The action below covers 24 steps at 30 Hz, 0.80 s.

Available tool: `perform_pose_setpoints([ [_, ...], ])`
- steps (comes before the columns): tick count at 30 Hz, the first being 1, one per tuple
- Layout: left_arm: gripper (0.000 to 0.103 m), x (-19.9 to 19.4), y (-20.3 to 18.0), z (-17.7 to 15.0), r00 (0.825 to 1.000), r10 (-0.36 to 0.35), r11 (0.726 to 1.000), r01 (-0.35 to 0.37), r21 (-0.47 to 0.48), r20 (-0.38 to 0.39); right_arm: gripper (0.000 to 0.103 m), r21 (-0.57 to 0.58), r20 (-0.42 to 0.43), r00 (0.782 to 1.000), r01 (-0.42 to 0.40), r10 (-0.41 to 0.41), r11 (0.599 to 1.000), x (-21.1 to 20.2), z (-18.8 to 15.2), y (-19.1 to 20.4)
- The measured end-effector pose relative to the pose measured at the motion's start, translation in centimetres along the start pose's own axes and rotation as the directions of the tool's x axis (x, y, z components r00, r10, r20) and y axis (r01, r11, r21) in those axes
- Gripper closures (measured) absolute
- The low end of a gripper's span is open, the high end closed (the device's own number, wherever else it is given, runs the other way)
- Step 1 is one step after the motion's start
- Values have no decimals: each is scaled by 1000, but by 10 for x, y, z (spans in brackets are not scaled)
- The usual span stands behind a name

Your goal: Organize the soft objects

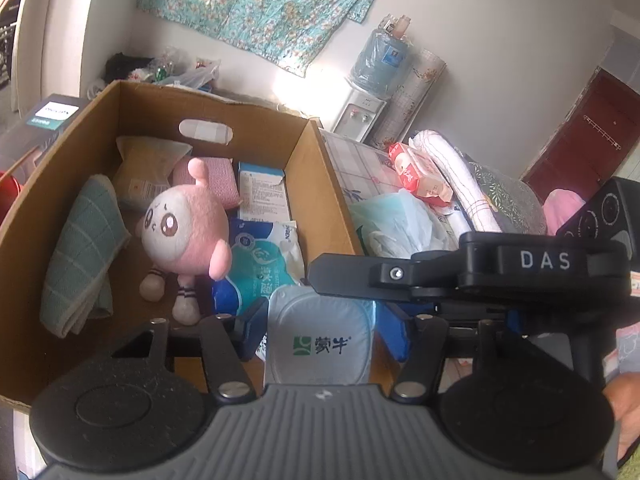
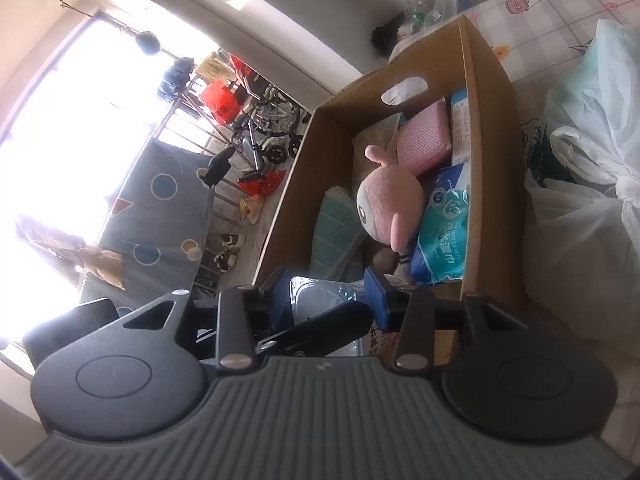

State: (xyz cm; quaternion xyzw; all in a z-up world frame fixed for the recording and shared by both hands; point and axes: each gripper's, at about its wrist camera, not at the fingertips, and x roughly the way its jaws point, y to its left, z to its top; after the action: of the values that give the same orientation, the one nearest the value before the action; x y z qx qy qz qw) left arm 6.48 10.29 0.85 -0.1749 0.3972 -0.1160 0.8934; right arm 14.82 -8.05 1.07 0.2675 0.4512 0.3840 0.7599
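A white foil milk pouch pack (image 1: 320,340) with a green logo sits between the blue pads of my left gripper (image 1: 320,328), which is shut on its sides. My right gripper (image 1: 320,276) reaches in from the right and holds the pack's far end. In the right wrist view the same pack (image 2: 320,296) lies in my right gripper (image 2: 328,292), with the left gripper's black finger (image 2: 320,330) crossing below. Both hover at the near end of an open cardboard box (image 1: 316,160) holding a pink plush (image 1: 184,228), a teal towel (image 1: 80,256), a wet-wipes pack (image 1: 260,264) and a pink cloth (image 1: 220,180).
Right of the box (image 2: 488,160), pale plastic bags (image 1: 396,220) (image 2: 592,184), a red tissue pack (image 1: 420,176) and a folded white cloth (image 1: 460,176) crowd the checked tablecloth. A water dispenser (image 1: 360,116) stands by the back wall. A person's hand (image 1: 624,400) shows at the right edge.
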Motion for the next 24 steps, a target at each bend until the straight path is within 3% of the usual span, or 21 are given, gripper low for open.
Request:
perform_pose_setpoints([
  [2,57,6,5,-3,999,-44,999,43,-31,-31,61,-15,-29,999,38,-38,999,7,-2,-1],
  [9,56,25,15,-7,995,-65,995,59,-74,-78,60,-113,-22,988,151,-154,982,12,-7,8],
  [18,45,20,15,-4,995,-36,999,36,-11,-91,55,-99,44,990,140,-137,985,-9,-3,-2],
  [24,40,29,14,-8,987,-15,998,24,50,-162,52,-35,109,988,116,-111,993,-31,-17,-22],
])
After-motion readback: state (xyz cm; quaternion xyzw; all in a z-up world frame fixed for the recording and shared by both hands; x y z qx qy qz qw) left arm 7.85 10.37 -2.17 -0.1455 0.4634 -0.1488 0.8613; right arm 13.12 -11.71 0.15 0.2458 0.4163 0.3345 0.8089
